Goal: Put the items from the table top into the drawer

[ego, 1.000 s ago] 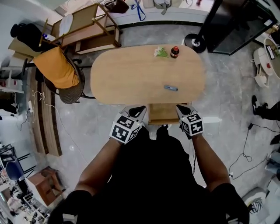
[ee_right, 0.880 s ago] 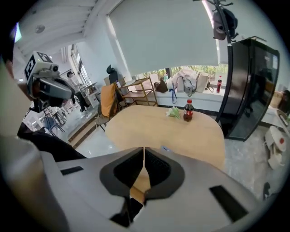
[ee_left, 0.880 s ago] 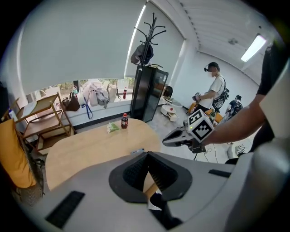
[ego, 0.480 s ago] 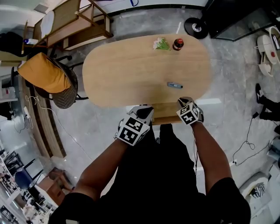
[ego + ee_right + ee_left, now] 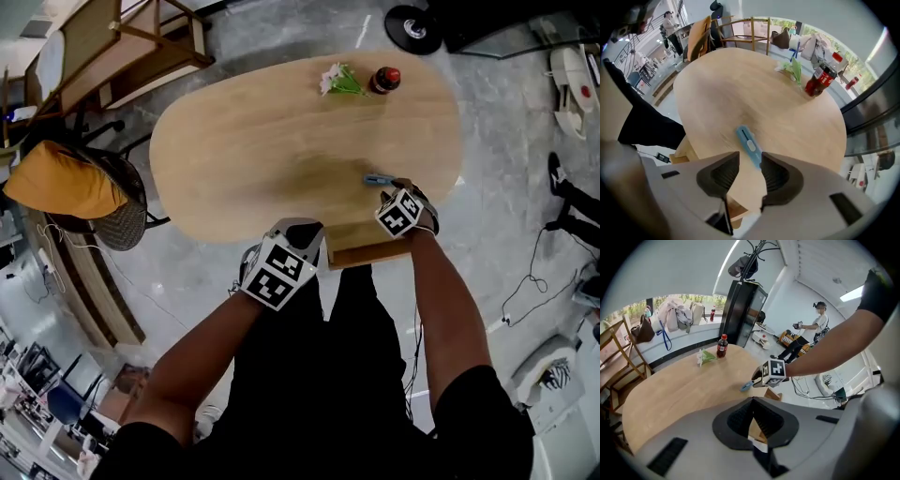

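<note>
The right gripper [image 5: 750, 157] stands with its two grey jaws a narrow gap apart, clamped on nothing. The near end of the slim light-blue plastic utility knife [image 5: 746, 143] lies in that gap, close against the right-hand jaw, while the rest of the knife runs away across the wood. From the head view this gripper [image 5: 403, 211] hangs over the near edge of the oval light-wood table [image 5: 272, 141], toward its right end, and the knife [image 5: 380, 179] rests flat just beyond it.

The left gripper [image 5: 753, 399] has its jaws drawn together at the tips, with nothing between them. It [image 5: 281, 267] hovers just off the near edge, left of the pulled-out light wooden drawer [image 5: 361, 248], which juts from under that edge between the two grippers.

Along the far edge, toward the right end, a dark cola bottle with a red cap [image 5: 384, 79] stands upright. Just to its left lies a white flower with green leaves [image 5: 337, 81]. Both are well apart from the knife.

Beyond the table's left end stands a chair draped with orange cloth [image 5: 56, 178].
</note>
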`<state>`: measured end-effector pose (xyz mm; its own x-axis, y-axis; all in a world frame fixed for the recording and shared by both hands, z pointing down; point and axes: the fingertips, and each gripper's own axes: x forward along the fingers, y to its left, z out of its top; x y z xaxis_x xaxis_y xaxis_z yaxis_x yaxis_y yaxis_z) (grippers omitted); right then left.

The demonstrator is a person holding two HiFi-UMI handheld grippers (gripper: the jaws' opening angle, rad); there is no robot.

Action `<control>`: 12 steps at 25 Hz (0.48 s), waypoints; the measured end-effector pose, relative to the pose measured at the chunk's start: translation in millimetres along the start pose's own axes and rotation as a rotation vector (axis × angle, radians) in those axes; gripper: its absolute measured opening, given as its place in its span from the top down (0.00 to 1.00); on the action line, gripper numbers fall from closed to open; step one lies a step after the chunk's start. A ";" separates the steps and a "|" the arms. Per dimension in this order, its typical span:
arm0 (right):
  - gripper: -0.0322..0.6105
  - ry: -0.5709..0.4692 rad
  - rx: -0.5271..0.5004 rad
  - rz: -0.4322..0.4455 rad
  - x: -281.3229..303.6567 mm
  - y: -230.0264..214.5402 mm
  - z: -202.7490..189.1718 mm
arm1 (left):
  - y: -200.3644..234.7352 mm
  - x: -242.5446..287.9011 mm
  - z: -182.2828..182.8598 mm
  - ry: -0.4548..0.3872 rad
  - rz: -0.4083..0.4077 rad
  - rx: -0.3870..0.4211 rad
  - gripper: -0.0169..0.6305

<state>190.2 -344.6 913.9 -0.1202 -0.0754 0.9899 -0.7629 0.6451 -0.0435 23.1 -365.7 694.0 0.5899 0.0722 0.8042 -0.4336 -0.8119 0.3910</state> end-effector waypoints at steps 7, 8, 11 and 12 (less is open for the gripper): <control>0.63 0.093 -0.303 -0.025 43.0 -4.7 4.5 | 17.5 -1.2 -14.3 0.038 -0.021 -0.064 0.97; 0.63 0.115 -0.357 -0.027 47.7 -2.7 2.8 | 19.6 -1.9 -16.5 0.043 -0.020 -0.065 0.97; 0.65 0.157 -0.437 -0.025 54.7 1.2 -0.7 | 27.3 -4.8 -20.0 0.044 -0.002 -0.084 0.97; 0.67 0.158 -0.440 -0.020 54.8 2.4 -0.6 | 29.2 -5.9 -20.1 0.039 0.006 -0.096 0.97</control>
<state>182.2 -346.7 968.1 0.0163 0.0041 0.9999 -0.4180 0.9084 0.0031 -6.7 -378.2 709.7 0.5609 0.0922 0.8228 -0.5010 -0.7534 0.4259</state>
